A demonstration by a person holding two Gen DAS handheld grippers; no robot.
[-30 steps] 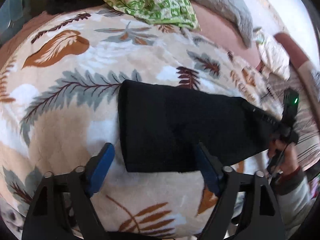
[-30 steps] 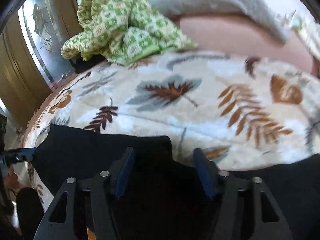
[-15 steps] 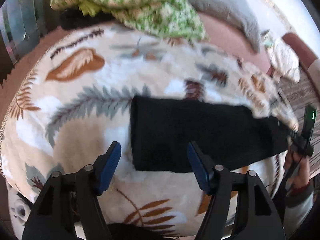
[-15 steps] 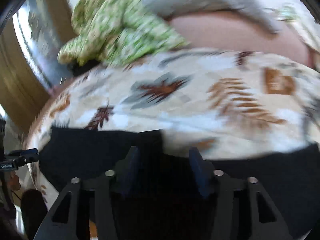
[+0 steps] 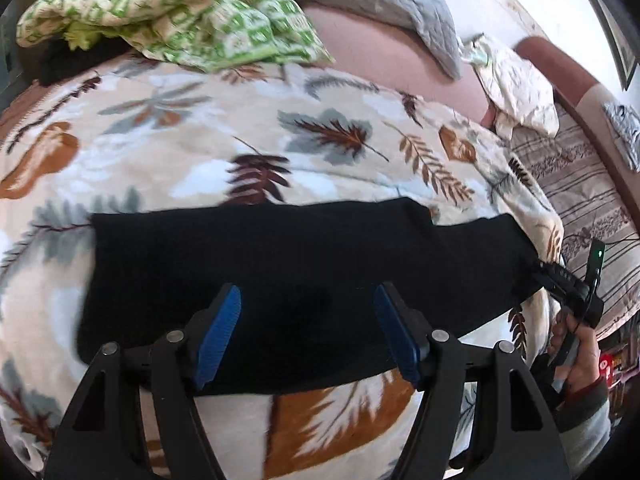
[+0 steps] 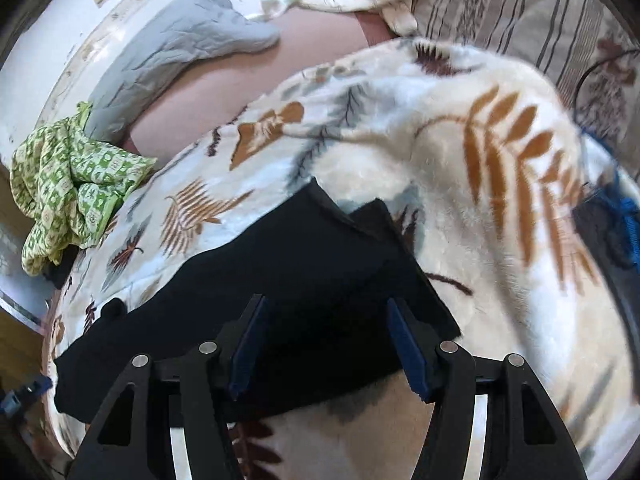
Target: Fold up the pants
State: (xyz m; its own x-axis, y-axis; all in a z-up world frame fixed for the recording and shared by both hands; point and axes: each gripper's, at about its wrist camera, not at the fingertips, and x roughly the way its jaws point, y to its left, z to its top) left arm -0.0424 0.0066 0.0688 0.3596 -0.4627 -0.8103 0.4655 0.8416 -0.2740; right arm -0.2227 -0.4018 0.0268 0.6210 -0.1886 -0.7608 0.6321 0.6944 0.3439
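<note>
Right tool (image 6: 324, 344) just opened, pants (image 5: 280, 280) released

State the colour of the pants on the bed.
Plain black pants; clearest in the left wrist view.

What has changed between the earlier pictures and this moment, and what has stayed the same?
The right gripper has just been opening; its fingers now stand apart above the black pants with nothing pinched, and its view has swung toward the stepped end of the pants. The left gripper has shifted from the pants' left edge to over their middle, open throughout. The pants lie flat on the leaf-print blanket; the green cloth is unmoved.
</note>
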